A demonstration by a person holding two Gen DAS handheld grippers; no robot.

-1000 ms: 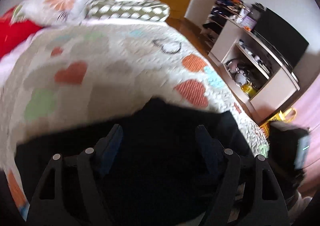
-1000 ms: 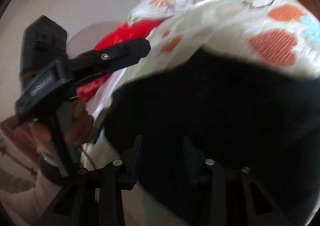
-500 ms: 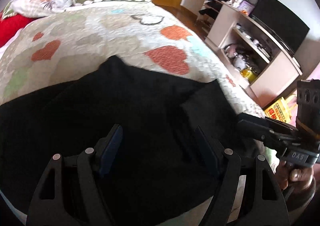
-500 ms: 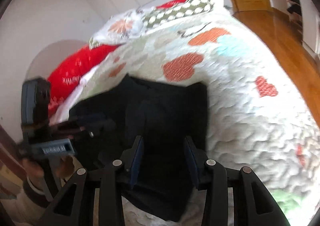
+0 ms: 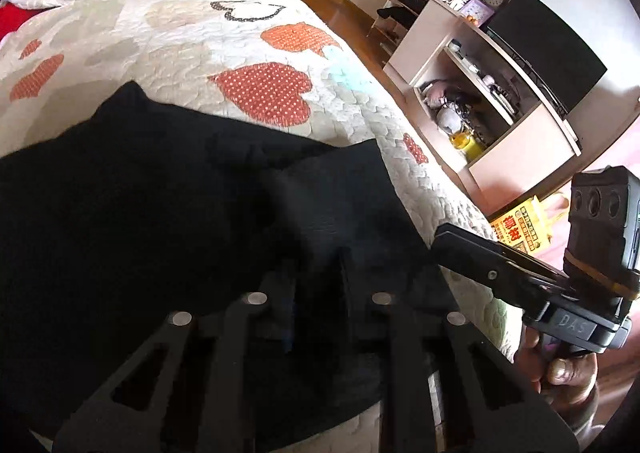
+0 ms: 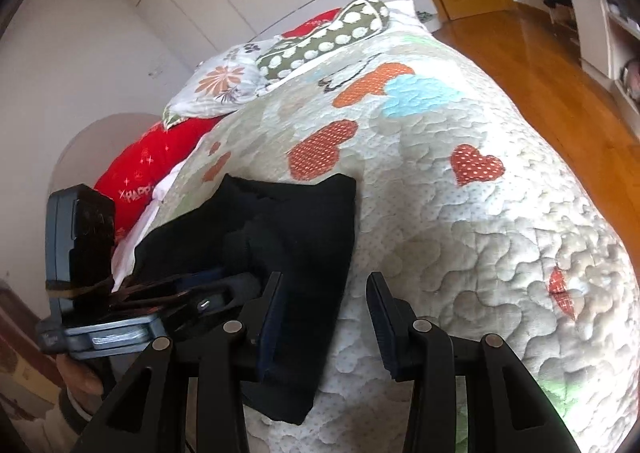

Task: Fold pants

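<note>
Left gripper fingers narrowed, pinching black folded pants; right gripper fingers spread.

The pants lie on the quilt, near its foot edge; pillows sit at the quilt's far end.

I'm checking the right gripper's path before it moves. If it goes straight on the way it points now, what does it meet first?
Probably the quilt: the open right gripper points just past the black pants' right edge, whose cloth lies by its left finger. Depth is hard to judge.
</note>
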